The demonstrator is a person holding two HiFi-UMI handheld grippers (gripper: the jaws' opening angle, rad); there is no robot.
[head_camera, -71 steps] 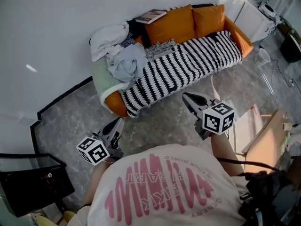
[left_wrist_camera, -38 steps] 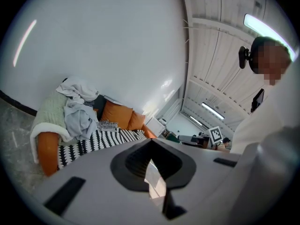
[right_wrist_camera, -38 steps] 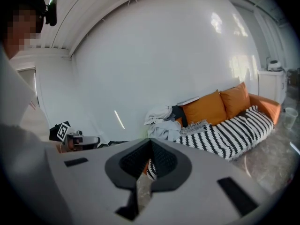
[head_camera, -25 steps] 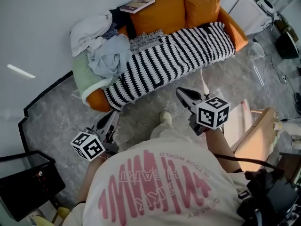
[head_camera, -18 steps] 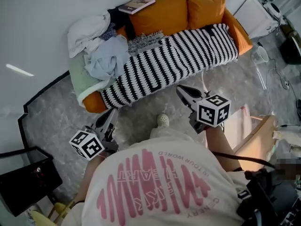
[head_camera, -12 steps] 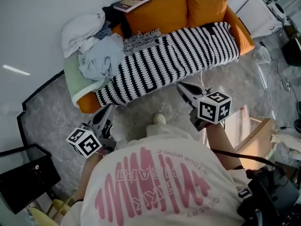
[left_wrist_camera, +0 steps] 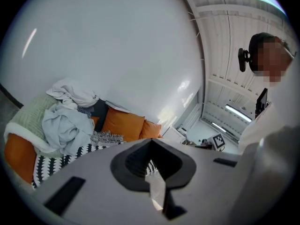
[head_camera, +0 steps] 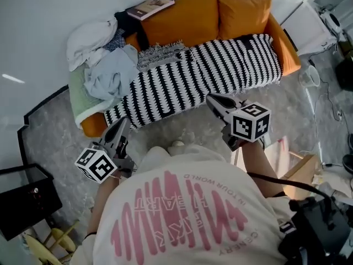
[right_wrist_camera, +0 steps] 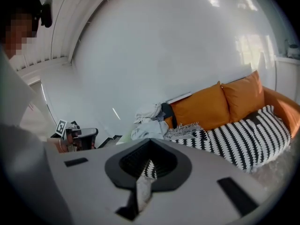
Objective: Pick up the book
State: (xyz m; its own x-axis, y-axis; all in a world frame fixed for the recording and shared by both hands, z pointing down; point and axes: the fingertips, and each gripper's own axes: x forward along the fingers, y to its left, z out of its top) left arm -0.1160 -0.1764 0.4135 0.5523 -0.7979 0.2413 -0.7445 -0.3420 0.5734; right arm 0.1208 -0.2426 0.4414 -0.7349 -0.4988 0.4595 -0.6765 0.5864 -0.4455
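Both the left gripper (head_camera: 122,124) and right gripper (head_camera: 213,100) — clenched, empty — have been carried closer to the sofa (head_camera: 287,54); the book (head_camera: 150,7), on the sofa's back at its left end, is not yet reached.

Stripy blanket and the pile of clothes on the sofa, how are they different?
The stripy blanket has black and white stripes; the pile of clothes is plain white and pale blue. The stripy blanket lies spread flat over the seat; the pile of clothes is crumpled in a heap at one end. Both are soft cloth on the orange sofa.
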